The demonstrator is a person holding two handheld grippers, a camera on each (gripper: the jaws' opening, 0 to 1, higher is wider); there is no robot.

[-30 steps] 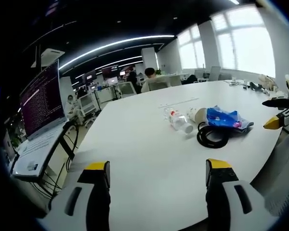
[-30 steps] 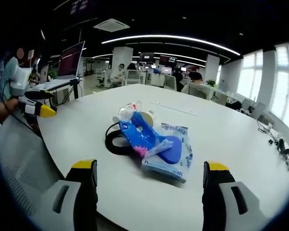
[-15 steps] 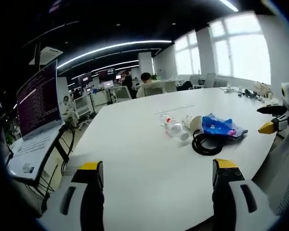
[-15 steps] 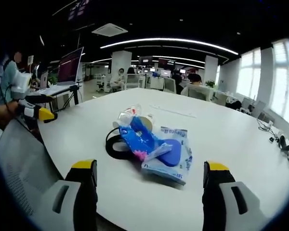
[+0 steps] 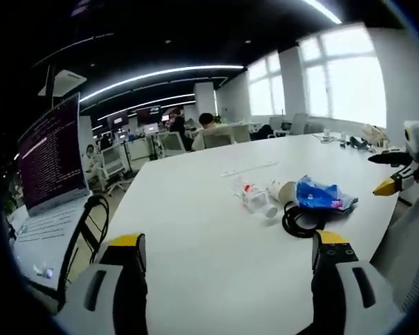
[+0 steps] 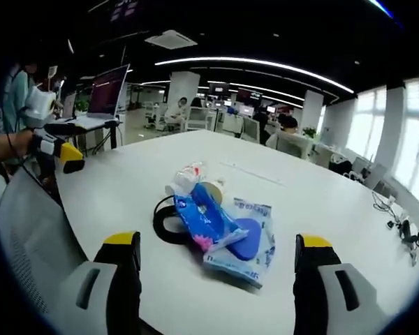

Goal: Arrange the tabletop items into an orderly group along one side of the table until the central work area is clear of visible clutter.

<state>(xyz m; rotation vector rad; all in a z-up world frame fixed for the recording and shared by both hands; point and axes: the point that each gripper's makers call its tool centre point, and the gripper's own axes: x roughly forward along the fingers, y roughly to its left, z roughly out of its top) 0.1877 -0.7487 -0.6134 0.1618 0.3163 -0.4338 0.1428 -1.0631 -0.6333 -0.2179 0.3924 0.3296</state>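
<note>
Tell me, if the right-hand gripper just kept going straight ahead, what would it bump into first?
Probably the blue packets lying between its open jaws, beside the black cable coil on the white table. Depth is hard to judge here.

1. The left gripper view looks across the table (image 5: pixel 195 230) from its edge, toward the windows.
2. The right gripper view faces the office from nearer.
3. Both share the clutter pile (image 5: pixel 293 202) (image 6: pixel 213 220).

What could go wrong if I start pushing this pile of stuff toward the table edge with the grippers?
The plastic bottle lies on its side, so a nudge may send it rolling off the white table. The black cable coil sits partly under the blue packets; dragging one could pull the other along and scatter the pile.
</note>
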